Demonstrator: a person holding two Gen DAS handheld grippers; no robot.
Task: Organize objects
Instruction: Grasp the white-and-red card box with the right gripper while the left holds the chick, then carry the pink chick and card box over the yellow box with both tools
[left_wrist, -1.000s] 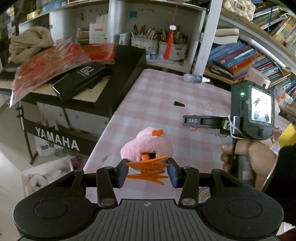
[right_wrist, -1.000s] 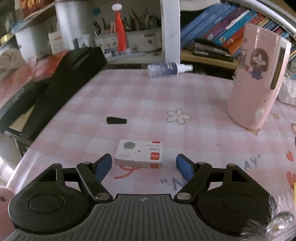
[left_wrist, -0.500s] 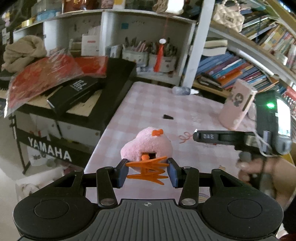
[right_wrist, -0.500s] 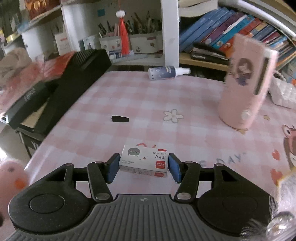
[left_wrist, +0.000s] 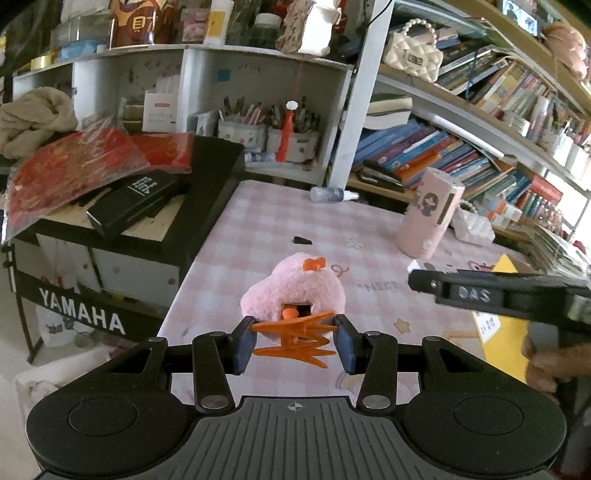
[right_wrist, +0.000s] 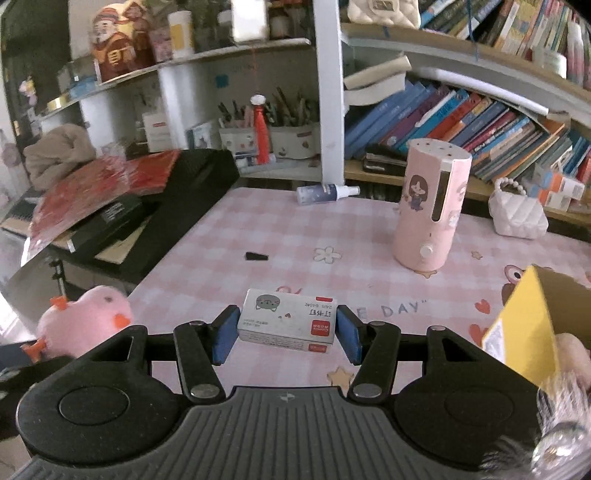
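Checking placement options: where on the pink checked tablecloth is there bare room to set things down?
Bare cloth lies between the small black wedge, the lying spray bottle and the tall pink cartoon-girl cylinder. The right is crowded: yellow cardboard box, white quilted purse.

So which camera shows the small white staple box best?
The right wrist view: the staple box sits centred between the right gripper pads, label readable. In the left wrist view only a white corner peeks past the right gripper's black finger.

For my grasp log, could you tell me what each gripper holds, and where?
Left gripper: pink plush toy, by its orange feet. Right gripper: small box, by its short ends.
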